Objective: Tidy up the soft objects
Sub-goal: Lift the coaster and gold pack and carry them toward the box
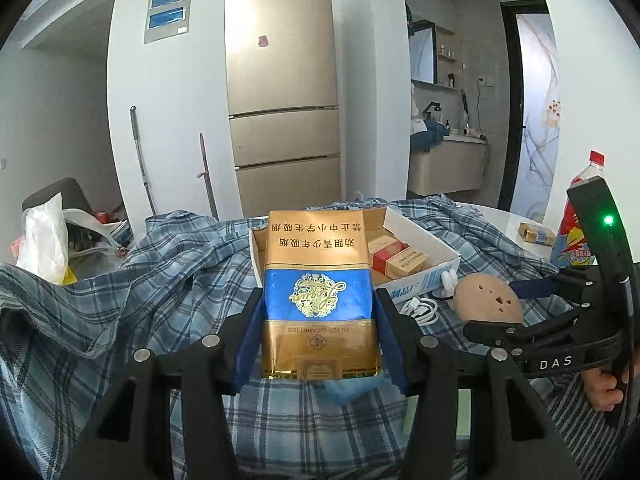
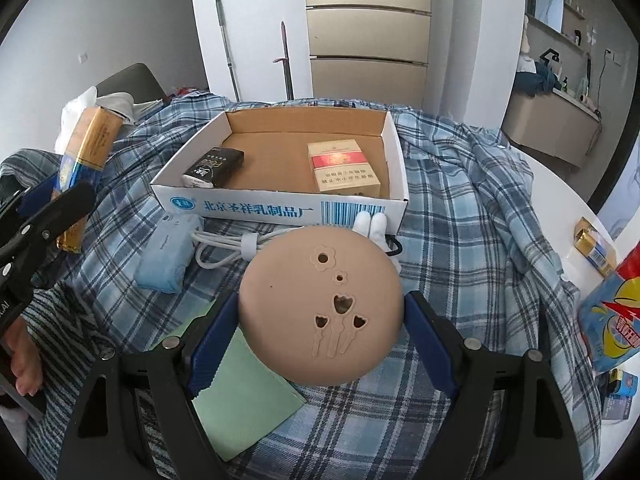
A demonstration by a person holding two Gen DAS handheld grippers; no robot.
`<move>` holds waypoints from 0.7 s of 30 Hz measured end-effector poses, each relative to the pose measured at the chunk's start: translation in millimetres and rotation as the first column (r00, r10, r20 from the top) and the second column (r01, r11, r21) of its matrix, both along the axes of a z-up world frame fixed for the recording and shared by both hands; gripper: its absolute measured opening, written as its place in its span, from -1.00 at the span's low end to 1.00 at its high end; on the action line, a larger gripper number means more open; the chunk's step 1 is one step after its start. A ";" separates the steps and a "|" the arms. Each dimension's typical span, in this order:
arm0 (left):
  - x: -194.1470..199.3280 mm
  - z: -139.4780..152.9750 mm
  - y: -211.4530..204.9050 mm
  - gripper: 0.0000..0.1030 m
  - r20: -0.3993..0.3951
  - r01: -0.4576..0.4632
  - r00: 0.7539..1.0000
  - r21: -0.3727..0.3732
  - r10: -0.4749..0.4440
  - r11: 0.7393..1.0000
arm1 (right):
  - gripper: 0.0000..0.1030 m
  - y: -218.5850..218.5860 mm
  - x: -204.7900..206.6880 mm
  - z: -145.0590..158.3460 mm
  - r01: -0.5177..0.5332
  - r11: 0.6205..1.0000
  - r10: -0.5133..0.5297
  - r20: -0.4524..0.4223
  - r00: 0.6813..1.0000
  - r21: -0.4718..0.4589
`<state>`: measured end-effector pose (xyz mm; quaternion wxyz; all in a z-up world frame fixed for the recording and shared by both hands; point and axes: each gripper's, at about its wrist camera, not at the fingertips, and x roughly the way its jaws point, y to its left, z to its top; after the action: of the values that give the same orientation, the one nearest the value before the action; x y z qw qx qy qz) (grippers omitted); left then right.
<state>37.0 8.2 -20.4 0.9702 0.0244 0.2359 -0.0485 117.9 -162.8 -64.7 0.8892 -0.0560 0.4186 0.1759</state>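
Note:
My left gripper [image 1: 318,308] is shut on a gold and blue soft cigarette pack [image 1: 318,280], held upright above the plaid cloth in front of the cardboard box [image 1: 436,248]. The same pack shows at the left of the right wrist view [image 2: 86,160]. My right gripper [image 2: 320,320] is shut on a round beige soft pad with flower and heart cut-outs [image 2: 320,308], held just in front of the box [image 2: 280,210]. The pad also shows in the left wrist view [image 1: 490,300]. The box holds a red and gold pack [image 2: 344,172] and a black pack [image 2: 214,168].
A blue plaid cloth [image 2: 460,208] covers the table. A white cable [image 2: 232,246], a light blue tissue pack [image 2: 170,256] and a green sheet [image 2: 244,396] lie near the box. A small gold pack [image 2: 596,250], a colourful bag [image 2: 612,316] and a red-capped bottle [image 1: 580,208] stand at right.

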 end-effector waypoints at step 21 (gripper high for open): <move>-9.6 41.9 -11.0 0.07 0.072 -0.053 0.996 0.046 0.050 0.998 | 0.59 11.5 -7.3 22.5 -0.020 0.998 0.024 0.056 0.998 -0.068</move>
<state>27.4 -2.8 21.4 0.9780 0.0431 0.2032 -0.0171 110.6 -151.3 -42.2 0.8963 -0.0954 0.3983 0.1700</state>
